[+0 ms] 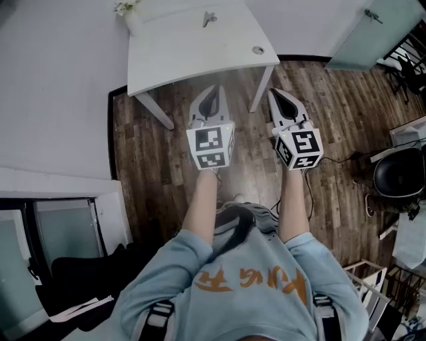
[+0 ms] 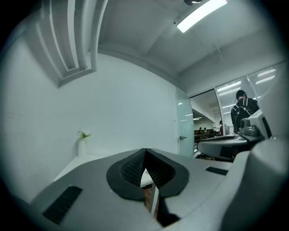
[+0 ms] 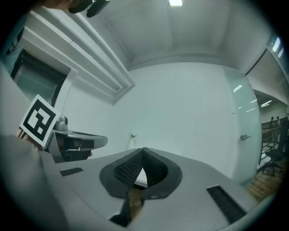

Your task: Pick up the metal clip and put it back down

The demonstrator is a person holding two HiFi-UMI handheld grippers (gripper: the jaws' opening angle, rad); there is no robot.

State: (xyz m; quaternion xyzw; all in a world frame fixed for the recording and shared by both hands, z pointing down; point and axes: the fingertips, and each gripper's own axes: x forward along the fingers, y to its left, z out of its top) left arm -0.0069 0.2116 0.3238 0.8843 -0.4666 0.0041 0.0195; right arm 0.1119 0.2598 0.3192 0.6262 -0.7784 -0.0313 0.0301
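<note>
The metal clip (image 1: 210, 18) lies on the white table (image 1: 173, 60), near its far side. Both grippers hang over the wooden floor in front of the table, short of its near edge. My left gripper (image 1: 215, 89) is shut with nothing between its jaws; its black pads meet at the tips (image 2: 145, 151). To its right, my right gripper (image 1: 277, 92) is also shut and empty, pads touching (image 3: 142, 150). Neither gripper view shows the clip. The left gripper's body and marker cube (image 3: 38, 121) appear at the left of the right gripper view.
A small vase with a sprig (image 1: 128, 12) stands at the table's far left corner, and a small round object (image 1: 258, 50) lies near its right edge. A glass door (image 1: 373, 33) and a black chair (image 1: 399, 174) are at the right. A person (image 2: 241, 108) stands far off.
</note>
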